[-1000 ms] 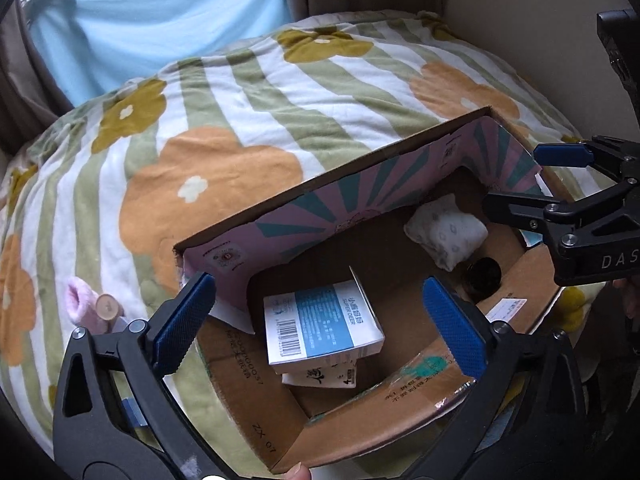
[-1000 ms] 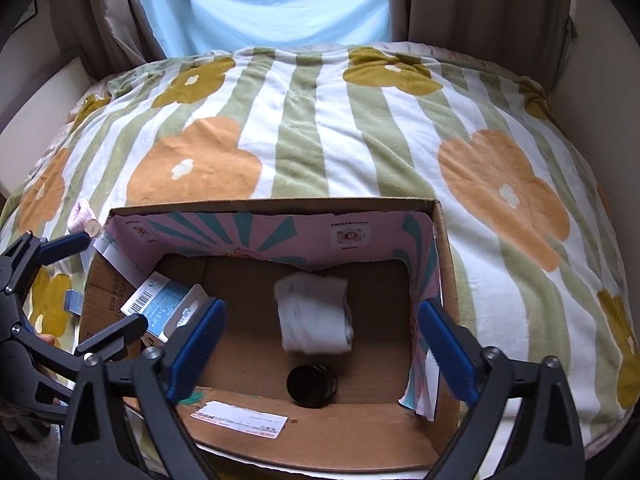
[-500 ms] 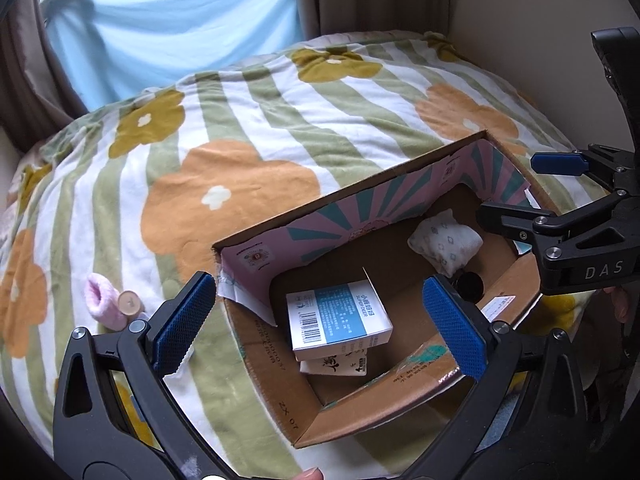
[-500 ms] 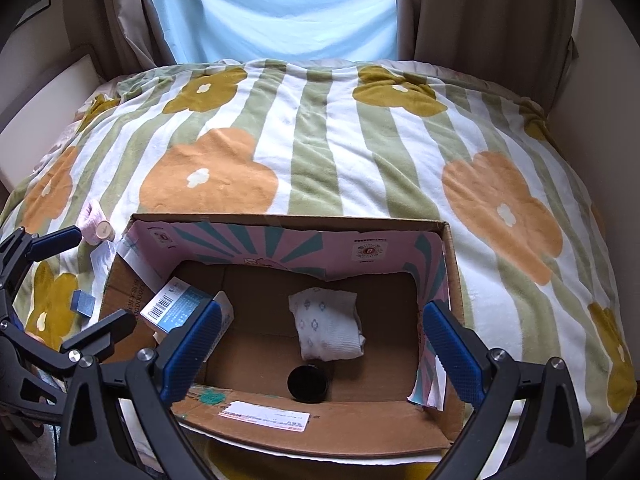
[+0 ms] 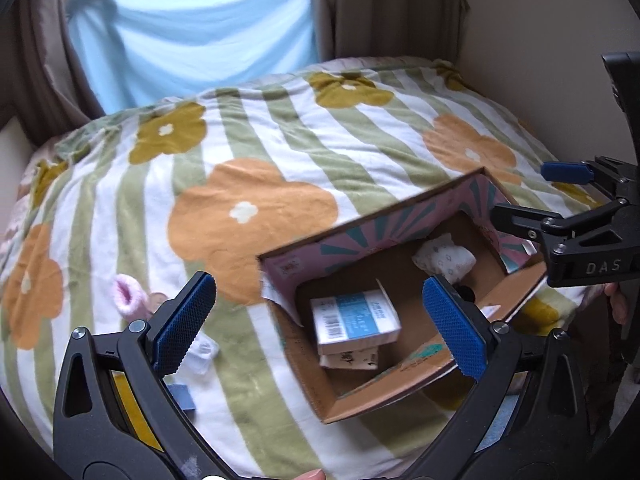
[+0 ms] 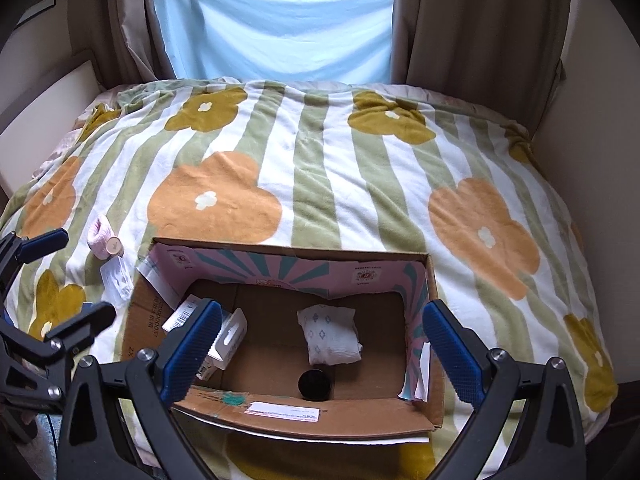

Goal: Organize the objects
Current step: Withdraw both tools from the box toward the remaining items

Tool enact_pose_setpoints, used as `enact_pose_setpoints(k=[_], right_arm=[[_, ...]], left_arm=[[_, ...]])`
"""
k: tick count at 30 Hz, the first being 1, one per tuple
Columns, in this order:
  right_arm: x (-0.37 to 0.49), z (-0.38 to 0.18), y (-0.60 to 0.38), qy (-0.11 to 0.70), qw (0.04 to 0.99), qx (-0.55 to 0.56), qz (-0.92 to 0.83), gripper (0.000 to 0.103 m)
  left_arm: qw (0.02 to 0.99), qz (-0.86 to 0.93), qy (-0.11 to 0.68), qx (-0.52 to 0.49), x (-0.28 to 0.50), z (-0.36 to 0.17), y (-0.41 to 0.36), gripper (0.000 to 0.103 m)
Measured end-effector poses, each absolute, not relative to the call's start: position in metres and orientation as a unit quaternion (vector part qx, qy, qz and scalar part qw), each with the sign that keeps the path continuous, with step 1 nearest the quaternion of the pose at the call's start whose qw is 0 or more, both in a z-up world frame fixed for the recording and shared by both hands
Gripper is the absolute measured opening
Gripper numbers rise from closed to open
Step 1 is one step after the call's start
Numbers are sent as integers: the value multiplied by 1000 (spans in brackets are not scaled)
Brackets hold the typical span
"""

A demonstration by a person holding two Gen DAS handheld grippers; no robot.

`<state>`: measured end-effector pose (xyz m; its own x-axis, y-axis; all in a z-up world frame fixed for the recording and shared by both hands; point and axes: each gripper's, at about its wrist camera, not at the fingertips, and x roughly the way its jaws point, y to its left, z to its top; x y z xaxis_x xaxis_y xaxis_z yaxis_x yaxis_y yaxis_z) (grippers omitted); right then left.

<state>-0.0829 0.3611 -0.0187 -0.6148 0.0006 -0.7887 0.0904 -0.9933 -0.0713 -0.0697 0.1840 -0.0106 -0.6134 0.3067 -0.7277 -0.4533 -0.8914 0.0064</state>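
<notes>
On the far left of the flowered blanket (image 6: pixel 320 184) we see a pink rolled sock (image 6: pixel 100 236) with a small round wooden piece (image 6: pixel 114 245) touching it. Just beside them lies a clear flat packet (image 6: pixel 117 280), and nearer to us a small blue item (image 5: pixel 182 396), partly hidden behind the left gripper's finger.

The left gripper (image 5: pixel 316 332) hangs above the blanket and the left corner of the cardboard box (image 6: pixel 280 414). Its blue fingers are spread wide and hold nothing. The things outside the box lie under and behind its left finger, so the finger covers part of them.

Inside the box, at the left end, a white and blue carton with a barcode (image 5: pixel 354 320) lies on top of another white carton (image 5: pixel 350 360). In the middle a folded white cloth with small pattern (image 6: pixel 330 334) rests on the floor of the box, and just in front of it, near the front wall, stands a small black round container (image 6: pixel 314 385). The floor between the cartons and the cloth is free.

The right gripper (image 6: pixel 318 354) hovers over the front edge of the box, fingers also wide apart and empty. The box is open on top; its inner walls are pink with teal rays. The front flap carries a white label (image 6: pixel 284 410), too small to read. On the left outer side we read "ZX". The right gripper's body shows "DAS". Right of the box the blanket is bare up to the wall.
</notes>
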Motion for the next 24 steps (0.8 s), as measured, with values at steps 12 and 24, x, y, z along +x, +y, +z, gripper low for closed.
enact_pose_setpoints(k=[12, 24], right_arm=[[-65, 37, 285, 89, 91, 365, -922, 100], [-51, 17, 181, 127, 209, 334, -910, 100]], left_arm=[[152, 925, 83, -338, -85, 47, 95, 103], [118, 918, 97, -366, -110, 4, -5, 103]])
